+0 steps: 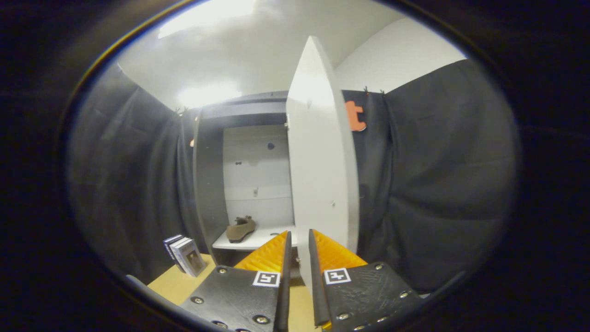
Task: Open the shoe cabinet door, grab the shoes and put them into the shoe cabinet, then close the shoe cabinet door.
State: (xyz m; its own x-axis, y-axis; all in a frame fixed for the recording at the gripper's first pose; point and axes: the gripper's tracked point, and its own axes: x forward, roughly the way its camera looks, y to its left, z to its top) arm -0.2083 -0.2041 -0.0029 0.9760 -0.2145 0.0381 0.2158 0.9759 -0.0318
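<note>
Two fingers of the gripper (298, 240) are reaching forward, and the lower edge of the white cabinet door (322, 161) is standing in the narrow gap between them. The fingers are nearly closed around this edge, but I cannot tell if both of them are really pressing on it.

The door is standing upright and swung out towards the camera, so it is showing mostly its thin edge and one face. To the left of it, the shoe cabinet (209, 184) is standing open, with a dark frame and a white back panel.

One brown shoe (241, 229) is lying on the white shelf (258, 239) inside the cabinet, beyond the fingers and to the left of them. It is lying on its sole, and its long axis is running diagonally on the shelf. Which end is the toe I cannot tell.

On the light wooden tabletop (173, 285), some books (185, 254) are standing upright and leaning a little, left of the cabinet's foot.
</note>
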